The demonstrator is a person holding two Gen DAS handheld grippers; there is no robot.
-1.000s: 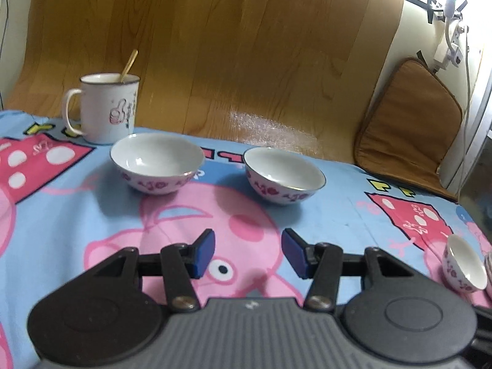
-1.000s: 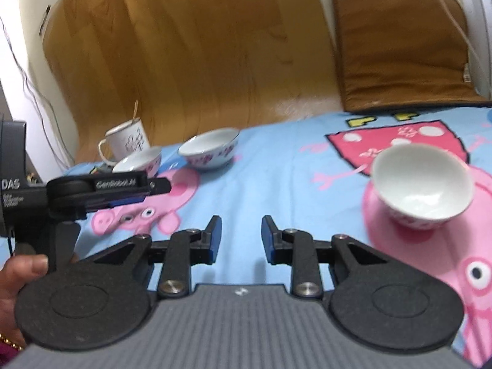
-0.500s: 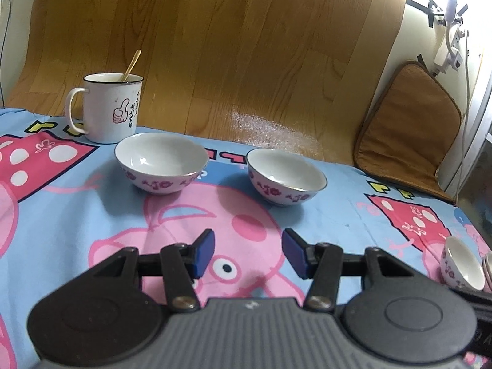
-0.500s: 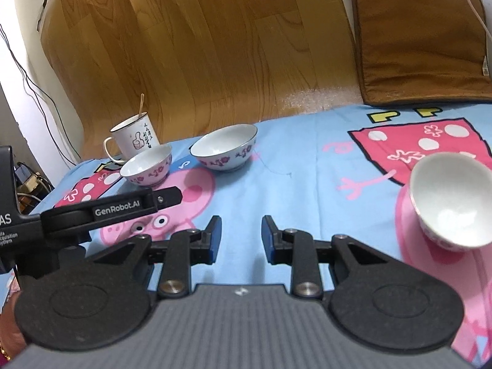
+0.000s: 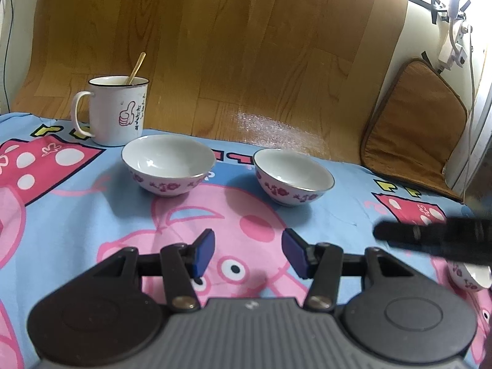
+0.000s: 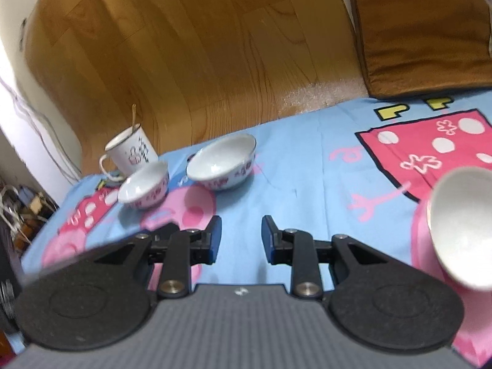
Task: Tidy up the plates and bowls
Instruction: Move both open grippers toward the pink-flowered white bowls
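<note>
Two white bowls with purple flower print sit side by side on the blue cartoon cloth: the left bowl [image 5: 168, 164] and the right bowl [image 5: 293, 176], both ahead of my open, empty left gripper [image 5: 247, 253]. They also show in the right wrist view, the left bowl [image 6: 144, 189] and the right bowl [image 6: 223, 161]. A third white bowl [image 6: 461, 230] sits at the right, close to my open, empty right gripper [image 6: 241, 240]; in the left wrist view this bowl [image 5: 469, 275] is partly hidden by the right gripper's body [image 5: 436, 236].
A white mug [image 5: 115, 110] with a spoon stands behind the left bowl. A wood-pattern sheet [image 5: 230, 46] rises behind the cloth. A brown cushion [image 5: 412, 132] leans at the back right. Clutter lies off the cloth's left edge [image 6: 27, 215].
My right gripper has moved left and tilted, so the third bowl slid to the frame's right edge. Its body now enters the left wrist view. My left gripper moved slightly closer to the two bowls.
</note>
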